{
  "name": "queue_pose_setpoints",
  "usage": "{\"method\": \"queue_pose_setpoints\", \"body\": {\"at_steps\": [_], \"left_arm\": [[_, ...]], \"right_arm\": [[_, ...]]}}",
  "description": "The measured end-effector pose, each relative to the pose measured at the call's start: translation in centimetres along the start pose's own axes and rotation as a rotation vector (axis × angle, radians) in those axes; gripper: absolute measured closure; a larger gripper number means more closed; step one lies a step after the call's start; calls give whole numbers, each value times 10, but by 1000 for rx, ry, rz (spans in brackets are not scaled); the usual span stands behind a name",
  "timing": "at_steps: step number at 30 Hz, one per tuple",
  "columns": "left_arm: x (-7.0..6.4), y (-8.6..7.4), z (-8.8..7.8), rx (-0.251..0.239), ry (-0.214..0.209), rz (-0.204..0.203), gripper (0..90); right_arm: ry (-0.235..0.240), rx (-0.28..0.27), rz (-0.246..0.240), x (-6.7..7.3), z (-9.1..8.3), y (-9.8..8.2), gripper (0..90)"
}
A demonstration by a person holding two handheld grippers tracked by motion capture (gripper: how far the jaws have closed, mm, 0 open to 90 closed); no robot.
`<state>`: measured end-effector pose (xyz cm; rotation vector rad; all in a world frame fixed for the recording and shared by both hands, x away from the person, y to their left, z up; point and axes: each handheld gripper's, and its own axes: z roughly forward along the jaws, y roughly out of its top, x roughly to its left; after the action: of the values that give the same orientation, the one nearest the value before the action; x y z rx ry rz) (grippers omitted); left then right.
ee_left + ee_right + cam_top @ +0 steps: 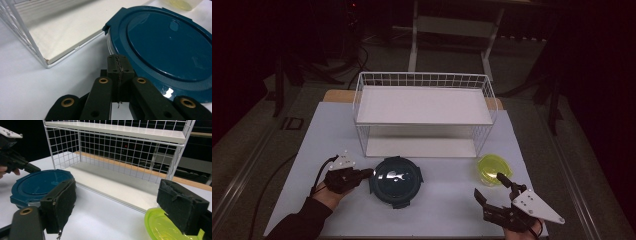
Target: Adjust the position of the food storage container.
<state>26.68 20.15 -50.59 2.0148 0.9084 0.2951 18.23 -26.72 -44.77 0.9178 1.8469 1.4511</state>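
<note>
A round dark-blue lidded container (396, 181) sits on the white table in front of the wire rack. My left gripper (364, 173) is at its left rim, jaws shut flat against each other with nothing between them. In the left gripper view the closed tips (117, 65) reach the edge of the blue lid (170, 47); whether they touch it I cannot tell. A yellow-green container (491, 169) stands to the right. My right gripper (490, 186) is open just in front of it. Its two pads (60, 205) stand wide apart, the right one over the green lid (160, 227).
A white two-level wire rack (424, 82) stands at the middle back, both its boards bare; its lower board (62, 32) lies close behind the blue container. The table's front edge is near both hands. Cables trail off to the left.
</note>
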Motion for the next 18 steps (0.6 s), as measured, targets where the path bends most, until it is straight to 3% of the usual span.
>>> {"method": "queue_pose_setpoints", "body": {"at_steps": [9, 13, 18], "left_arm": [[-6, -2, -5, 10, 1, 3, 890], [-10, -4, -24, -31, 3, -4, 889], [-18, -15, -33, -15, -22, -5, 889]], "right_arm": [[2, 5, 0, 1, 2, 0, 154], [0, 2, 0, 0, 0, 0, 154], [2, 3, 0, 0, 0, 0, 154]]}}
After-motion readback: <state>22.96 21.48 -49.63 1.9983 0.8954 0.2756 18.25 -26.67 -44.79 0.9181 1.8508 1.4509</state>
